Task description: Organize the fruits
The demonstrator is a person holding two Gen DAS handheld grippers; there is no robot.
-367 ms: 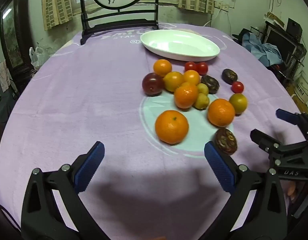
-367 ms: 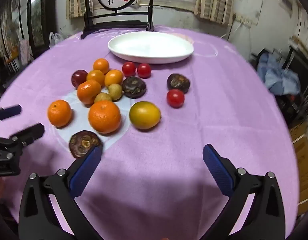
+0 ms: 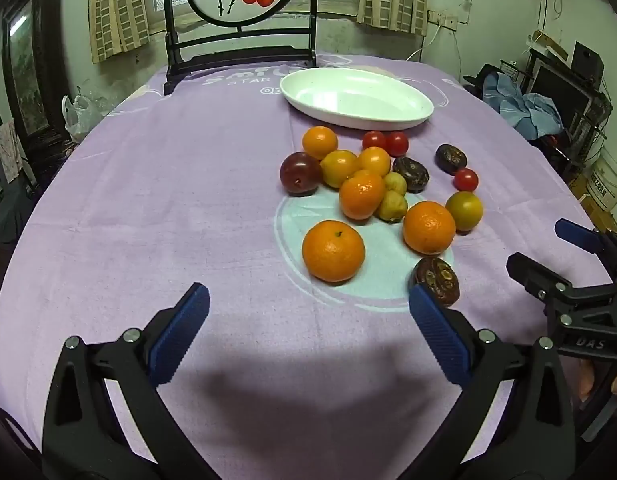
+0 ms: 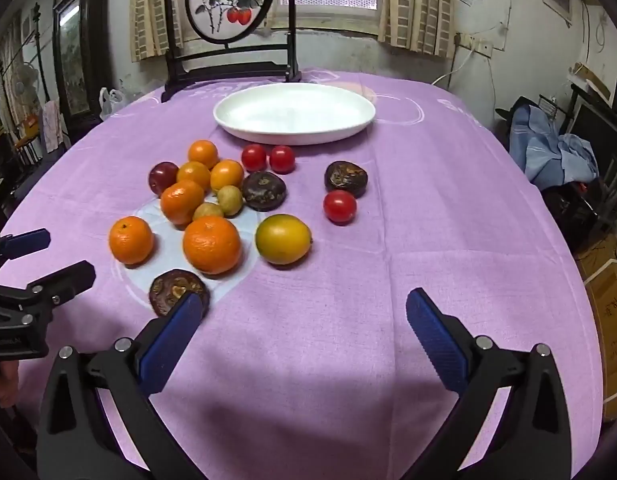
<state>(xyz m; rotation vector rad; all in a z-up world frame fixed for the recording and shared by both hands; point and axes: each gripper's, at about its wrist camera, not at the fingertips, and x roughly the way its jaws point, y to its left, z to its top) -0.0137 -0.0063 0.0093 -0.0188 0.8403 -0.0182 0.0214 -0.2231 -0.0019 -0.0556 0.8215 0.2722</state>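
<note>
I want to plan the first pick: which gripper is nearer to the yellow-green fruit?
Right. The right gripper has the yellow-green fruit just ahead, near its centre line. From the left gripper it lies farther, ahead to the right, behind an orange.

I see a purple tablecloth (image 4: 428, 220) covering the table. A dark chair (image 3: 244, 56) with a round painted panel (image 4: 228, 0) stands at the far edge. Checked curtains (image 4: 416, 4) flank the window. Blue cloth (image 4: 556, 152) lies at right.

Dim indoor light, fisheye-warped, vignetted edges
</note>
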